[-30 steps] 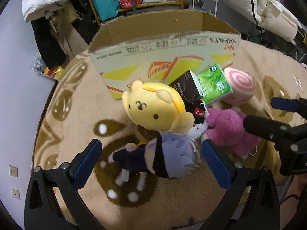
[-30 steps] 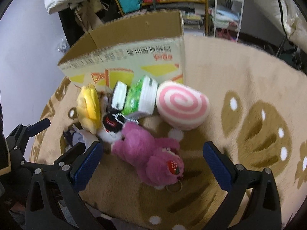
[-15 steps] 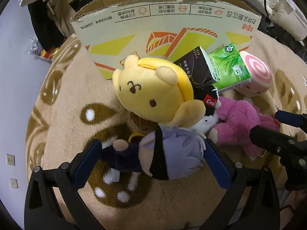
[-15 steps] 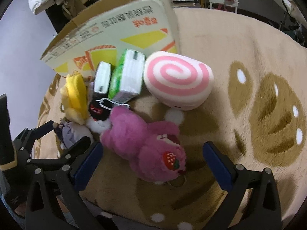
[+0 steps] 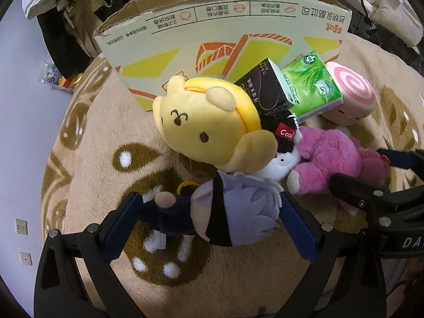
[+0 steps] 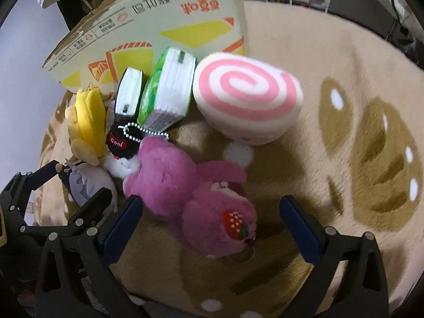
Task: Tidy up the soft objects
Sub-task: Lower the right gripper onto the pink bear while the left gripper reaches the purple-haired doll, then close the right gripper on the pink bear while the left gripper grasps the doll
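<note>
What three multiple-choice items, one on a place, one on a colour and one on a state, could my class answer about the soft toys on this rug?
1. Where does the green tissue pack lie?
A. Inside the cardboard box
B. Between the black tissue pack and the pink swirl cushion
C. Under the purple-haired doll

2. What colour is the plush bear with the strawberry on it?
A. Yellow
B. White
C. Pink

3. How does the left gripper stand?
A. Its fingers flank the purple-haired doll
B. It is raised above the cardboard box
C. It is shut on the yellow plush

Answers: 1 B, the black tissue pack is on one side and the pink swirl cushion on the other. 2 C, its fur is pink throughout. 3 A, the doll lies between the blue fingers, which are closing.
</note>
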Motion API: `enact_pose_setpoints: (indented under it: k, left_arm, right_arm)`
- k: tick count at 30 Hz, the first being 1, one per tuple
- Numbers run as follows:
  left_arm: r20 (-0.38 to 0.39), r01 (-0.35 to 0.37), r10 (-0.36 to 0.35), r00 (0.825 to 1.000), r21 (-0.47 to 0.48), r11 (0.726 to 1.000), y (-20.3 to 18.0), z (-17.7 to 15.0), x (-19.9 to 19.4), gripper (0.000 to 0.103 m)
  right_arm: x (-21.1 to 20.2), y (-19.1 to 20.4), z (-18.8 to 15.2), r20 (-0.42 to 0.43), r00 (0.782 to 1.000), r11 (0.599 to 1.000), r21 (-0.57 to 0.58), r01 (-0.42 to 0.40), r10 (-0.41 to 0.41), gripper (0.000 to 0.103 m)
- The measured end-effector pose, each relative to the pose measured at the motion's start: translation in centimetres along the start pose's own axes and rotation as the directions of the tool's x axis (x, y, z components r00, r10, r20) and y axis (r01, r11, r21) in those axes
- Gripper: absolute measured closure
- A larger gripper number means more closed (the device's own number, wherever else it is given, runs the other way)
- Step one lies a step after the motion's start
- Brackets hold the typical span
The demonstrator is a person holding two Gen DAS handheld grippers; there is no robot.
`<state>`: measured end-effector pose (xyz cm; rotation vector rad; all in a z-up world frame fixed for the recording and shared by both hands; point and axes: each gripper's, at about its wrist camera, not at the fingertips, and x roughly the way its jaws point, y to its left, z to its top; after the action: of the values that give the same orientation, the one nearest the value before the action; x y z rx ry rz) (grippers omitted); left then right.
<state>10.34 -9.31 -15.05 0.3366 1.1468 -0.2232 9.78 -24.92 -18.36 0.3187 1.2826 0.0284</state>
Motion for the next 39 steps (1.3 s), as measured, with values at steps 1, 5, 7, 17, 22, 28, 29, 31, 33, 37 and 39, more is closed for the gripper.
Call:
enact_pose_setpoints:
  k: [1, 5, 7, 17, 22, 28, 29, 31, 33, 37, 39]
  left_arm:
    - [0.003, 0.003, -0.003, 1.0, 0.001, 1.0, 0.0, 0.0, -0.1, 0.008]
    - [0.025, 0.02, -0.02, 0.999, 0.018, 1.0, -0.4, -0.1, -0.6, 0.021]
    - [0.033, 0.014, -0.015, 0.999, 0.024, 1.0, -0.7, -0.2, -0.8, 0.024]
    - [0.049, 0.014, -0.015, 0.999, 0.019, 1.0, -0.4, -0.3, -1.1, 0.026]
    - [0.057, 0.014, -0.015, 0.998, 0.007, 1.0, -0.2, -0.6, -1.5, 0.026]
    - [0.101, -0.031, 0.032, 0.994, -0.016, 0.999, 0.4, -1.2, -2.9, 0.026]
    - [0.118, -0.028, 0.03, 0.993, -0.02, 0.999, 0.4, -1.3, -3.4, 0.026]
    - [0.157, -0.025, 0.028, 0.987, -0.026, 0.999, 0.5, -1.5, -4.4, 0.026]
    - [0.196, -0.025, 0.029, 0.98, -0.025, 0.999, 0.5, -1.8, -5.5, 0.026]
    - [0.23, -0.03, 0.032, 0.973, -0.014, 0.999, 0.0, -2.1, -6.5, 0.026]
    - [0.233, -0.029, 0.031, 0.972, -0.013, 0.999, 0.0, -2.1, -6.6, 0.026]
  right_arm:
    - [0.1, -0.2, 0.1, -0.007, 1.0, 1.0, 0.011, -0.012, 0.012, 0.002]
    - [0.1, -0.6, 0.0, -0.012, 0.999, 0.999, 0.023, -0.032, 0.032, 0.01]
    - [0.3, -0.8, 0.0, -0.02, 0.998, 0.998, 0.028, -0.059, 0.06, 0.015]
    - [0.1, -0.9, -1.3, -0.017, 0.996, 0.995, 0.033, -0.091, 0.092, 0.029]
    - [-1.5, -0.5, -2.3, 0.019, 0.998, 0.998, 0.002, -0.063, 0.063, 0.033]
    - [-4.1, 0.5, -2.7, 0.113, 0.994, 0.999, -0.038, 0.008, -0.003, 0.035]
    - [-4.6, 0.7, -2.8, 0.133, 0.991, 0.999, -0.044, 0.014, -0.008, 0.037]
    - [-5.4, 1.0, -3.0, 0.167, 0.986, 0.998, -0.058, 0.02, -0.01, 0.045]
    - [-6.3, 1.3, -3.1, 0.199, 0.98, 0.997, -0.073, 0.016, -0.001, 0.058]
    - [-6.4, 1.7, -2.9, 0.204, 0.979, 0.996, -0.092, 0.015, 0.004, 0.058]
    - [-6.0, 1.4, -2.8, 0.185, 0.983, 0.996, -0.086, 0.004, 0.012, 0.059]
